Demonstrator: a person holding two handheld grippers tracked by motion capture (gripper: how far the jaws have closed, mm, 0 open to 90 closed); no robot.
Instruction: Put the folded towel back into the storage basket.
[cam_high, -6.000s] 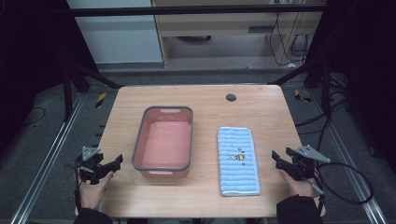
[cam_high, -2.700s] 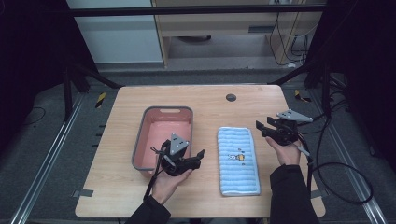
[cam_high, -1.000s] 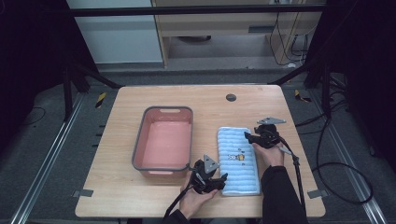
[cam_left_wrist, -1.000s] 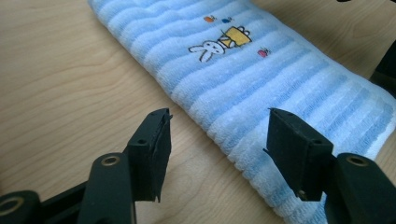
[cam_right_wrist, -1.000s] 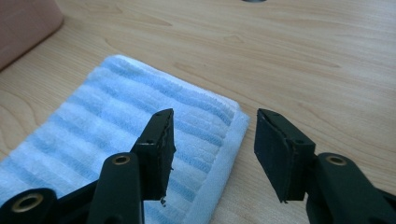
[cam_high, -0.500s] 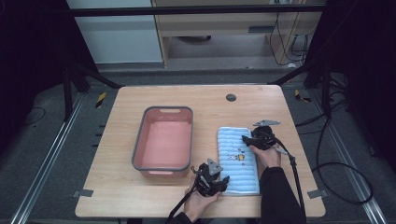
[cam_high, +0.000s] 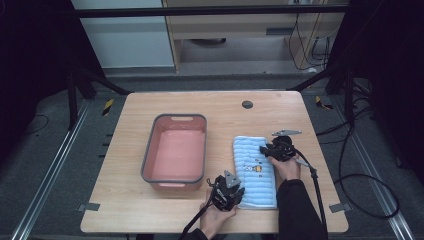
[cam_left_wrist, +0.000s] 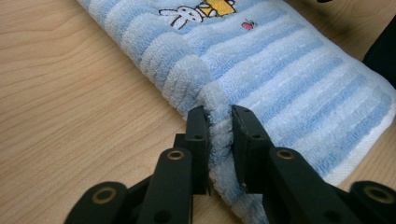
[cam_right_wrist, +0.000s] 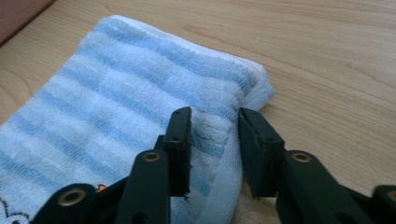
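Your left gripper (cam_left_wrist: 218, 140) pinches the near left edge of the striped towel (cam_high: 255, 170); your right gripper (cam_right_wrist: 214, 140) straddles its far right edge, jaws apart. The towel's long axis runs away from you, beside the pink tub (cam_high: 150, 160) on the table (cam_high: 125, 210).

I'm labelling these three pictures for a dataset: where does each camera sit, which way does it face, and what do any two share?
High view: above the person's side, facing forward and down on the table; bin, towel, both forearms with left tool and right tool.
Left gripper view: rides the left tool, looking along its jaws pinched on the towel's edge.
Right gripper view: rides the right tool, jaws astride the towel's edge near a corner.
Shared: all three show the striped towel on the wooden table.
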